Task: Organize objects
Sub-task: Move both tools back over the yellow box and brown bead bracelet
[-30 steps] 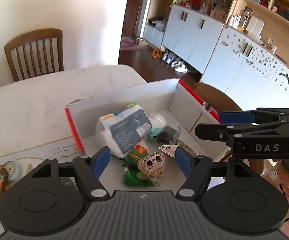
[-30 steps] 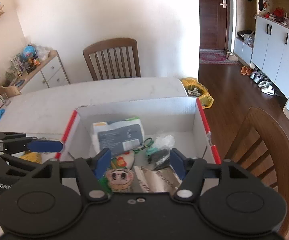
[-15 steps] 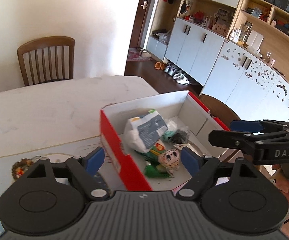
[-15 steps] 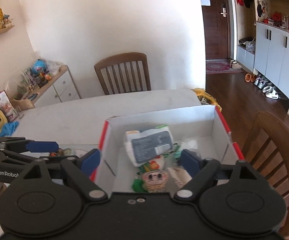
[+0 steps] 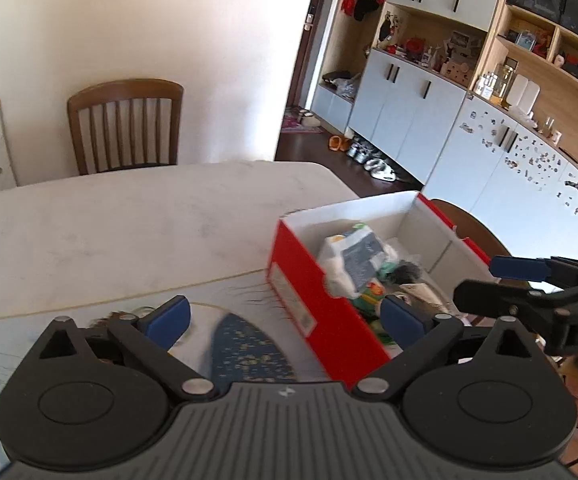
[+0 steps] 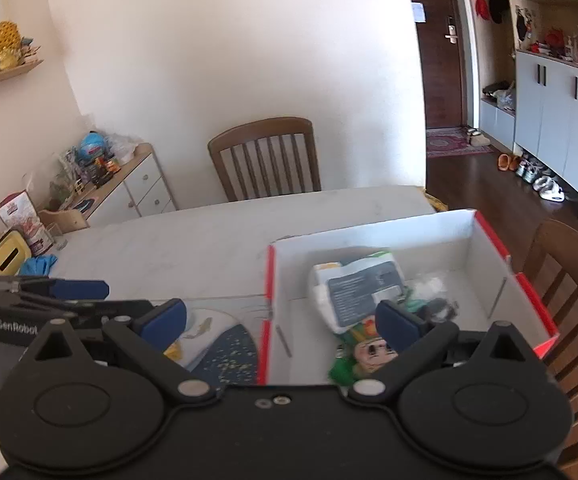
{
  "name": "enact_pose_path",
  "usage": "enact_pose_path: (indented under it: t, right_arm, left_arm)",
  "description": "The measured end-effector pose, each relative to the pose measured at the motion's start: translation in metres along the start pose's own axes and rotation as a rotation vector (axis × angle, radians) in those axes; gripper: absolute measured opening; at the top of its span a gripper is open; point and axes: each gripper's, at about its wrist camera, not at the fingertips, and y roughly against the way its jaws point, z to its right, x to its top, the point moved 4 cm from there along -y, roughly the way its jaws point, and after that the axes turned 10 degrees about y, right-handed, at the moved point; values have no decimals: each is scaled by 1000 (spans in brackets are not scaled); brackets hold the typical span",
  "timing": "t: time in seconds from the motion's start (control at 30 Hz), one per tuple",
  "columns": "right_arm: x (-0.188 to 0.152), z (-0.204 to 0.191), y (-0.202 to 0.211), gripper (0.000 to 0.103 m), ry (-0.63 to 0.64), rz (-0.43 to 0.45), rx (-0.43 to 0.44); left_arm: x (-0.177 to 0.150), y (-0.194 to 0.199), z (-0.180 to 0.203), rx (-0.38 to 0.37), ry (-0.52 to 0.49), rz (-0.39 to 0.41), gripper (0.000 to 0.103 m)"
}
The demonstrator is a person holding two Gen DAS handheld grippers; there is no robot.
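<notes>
the left hand-held gripper (image 5: pixel 285 316) and the right hand-held gripper (image 6: pixel 281 318) both stand spread wide with nothing between the blue pads, their jaws having just been opening. "genrobot" reads on the left one's body in the right wrist view; "da" shows on the right one in the left wrist view. the red box (image 5: pixel 321 312) sits on the tabletop (image 5: pixel 129 216), holding a white packet (image 6: pixel 363 286) with a dark printed label too small to read, and a cartoon-faced toy (image 6: pixel 371 354).

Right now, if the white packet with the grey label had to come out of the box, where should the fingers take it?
Probably from above, across the short width of the white packet. It lies tilted on top of the other items in the red box, whose walls block any sideways approach.
</notes>
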Motion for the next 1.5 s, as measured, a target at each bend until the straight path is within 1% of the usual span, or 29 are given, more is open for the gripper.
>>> enact_pose_path:
  t: [0.23, 0.37, 0.6, 0.73, 0.83, 1.2, 1.4, 1.5]
  right_arm:
    - [-1, -35, -11, 101, 25, -17, 5]
    - [-1, -55, -20, 100, 42, -30, 12]
    - [-1, -86, -38, 100, 70, -51, 27]
    - [-2, -101, -49, 100, 89, -65, 34]
    - [-2, -111, -58, 100, 105, -77, 40]
    - [-11, -146, -104, 100, 169, -146, 83]
    - [-21, -168, -131, 99, 235, -193, 107]
    - [-27, -178, -145, 99, 264, -217, 115]
  left_arm:
    - [4, 10, -40, -9, 22, 20, 103]
    - [10, 13, -63, 6, 32, 20, 103]
    - [26, 17, -105, 42, 59, 53, 103]
    - [34, 16, -128, 41, 77, 52, 103]
    - [37, 13, -142, 66, 79, 63, 103]
    - [33, -18, -188, 127, 93, 15, 103]
    - [23, -39, -204, 127, 87, -32, 103]
    - [17, -52, -209, 134, 67, -49, 103]
